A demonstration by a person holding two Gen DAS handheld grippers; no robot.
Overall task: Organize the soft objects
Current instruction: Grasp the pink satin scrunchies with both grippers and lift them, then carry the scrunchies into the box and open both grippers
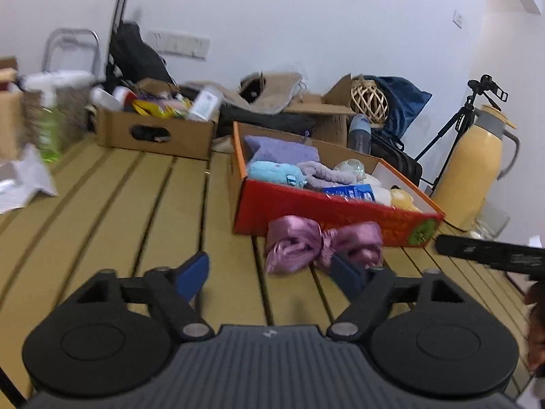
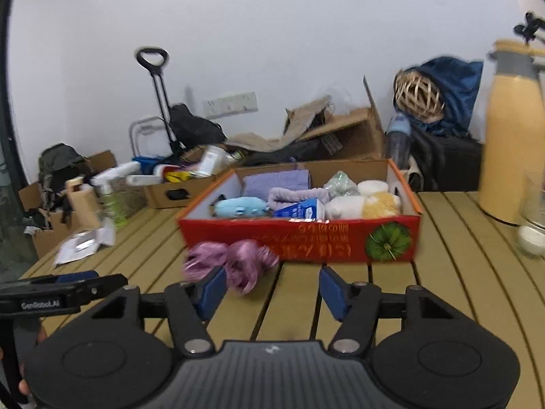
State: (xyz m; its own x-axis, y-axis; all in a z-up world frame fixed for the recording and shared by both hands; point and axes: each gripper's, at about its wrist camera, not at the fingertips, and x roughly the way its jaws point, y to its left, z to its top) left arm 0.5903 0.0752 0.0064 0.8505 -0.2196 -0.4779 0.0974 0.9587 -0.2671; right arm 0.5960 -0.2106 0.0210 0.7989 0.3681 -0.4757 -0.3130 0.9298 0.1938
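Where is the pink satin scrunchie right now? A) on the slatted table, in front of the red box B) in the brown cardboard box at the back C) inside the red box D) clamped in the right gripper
A: the pink satin scrunchie lies on the slatted table just in front of the red box, outside it, and neither gripper's pads press on it.

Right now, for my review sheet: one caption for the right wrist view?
Open right gripper nears pink satin cloth lying on slatted table before red box of soft items.
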